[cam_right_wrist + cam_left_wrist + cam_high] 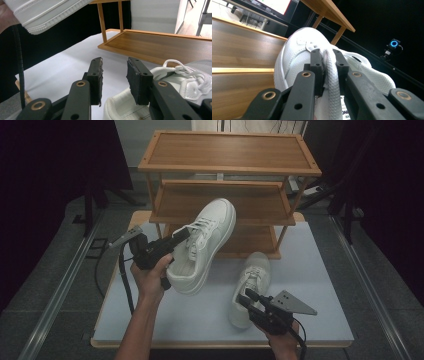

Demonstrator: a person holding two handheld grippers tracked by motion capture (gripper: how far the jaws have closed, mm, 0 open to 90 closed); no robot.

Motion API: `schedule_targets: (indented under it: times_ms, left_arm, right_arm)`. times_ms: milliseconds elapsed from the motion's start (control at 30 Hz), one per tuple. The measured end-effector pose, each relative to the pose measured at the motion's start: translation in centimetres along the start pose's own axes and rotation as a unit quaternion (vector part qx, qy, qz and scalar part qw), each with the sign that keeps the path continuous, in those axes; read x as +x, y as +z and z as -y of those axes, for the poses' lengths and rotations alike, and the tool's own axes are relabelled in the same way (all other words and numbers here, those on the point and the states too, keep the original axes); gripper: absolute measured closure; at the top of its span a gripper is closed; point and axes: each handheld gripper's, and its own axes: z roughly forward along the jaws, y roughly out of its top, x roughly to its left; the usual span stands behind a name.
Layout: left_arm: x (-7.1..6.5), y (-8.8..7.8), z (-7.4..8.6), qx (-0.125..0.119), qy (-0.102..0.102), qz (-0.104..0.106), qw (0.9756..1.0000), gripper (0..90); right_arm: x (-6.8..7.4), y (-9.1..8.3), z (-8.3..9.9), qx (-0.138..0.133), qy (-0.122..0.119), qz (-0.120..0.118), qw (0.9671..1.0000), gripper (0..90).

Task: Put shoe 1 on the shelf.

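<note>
The left gripper view shows the left gripper (327,56) clamped on the raised shoe's (205,245) tongue; the right gripper (115,75) gapes over the second shoe's (125,107) heel.

A recording lab or studio: black curtains (45,165) hang at both sides of the frame, metal floor rails (60,290) flank a white table (320,270), and a ring-lit tracking camera (394,44) glows at upper right.

A smooth, matt white leather-look sneaker (206,245) with woven cloth tongue and laces, raised before a three-tier shelf of satin-finished brown wood (229,151); a matching white sneaker (251,285) lies on the matt pale tabletop (320,270).
</note>
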Motion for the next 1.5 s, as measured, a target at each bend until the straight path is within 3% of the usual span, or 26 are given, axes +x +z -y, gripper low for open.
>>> schedule_targets:
  times_ms: [933,1267,1500]
  left_arm:
    - [-0.3,5.0,-2.0,-0.018,-0.024,-0.035,0.9989,82.4]
    - [1.0,6.7,-2.6,-0.03,-0.032,-0.065,0.997,82.4]
    - [1.8,7.6,-3.1,-0.045,-0.039,-0.096,0.9936,82.4]
  right_arm:
    - [0.1,0.0,-0.1,-0.003,0.002,-0.007,1.0,64.0]
    - [0.1,-0.2,-0.1,-0.005,0.003,-0.011,0.9999,64.0]
    - [0.2,-0.2,-0.1,-0.005,0.005,-0.015,0.9999,63.9]
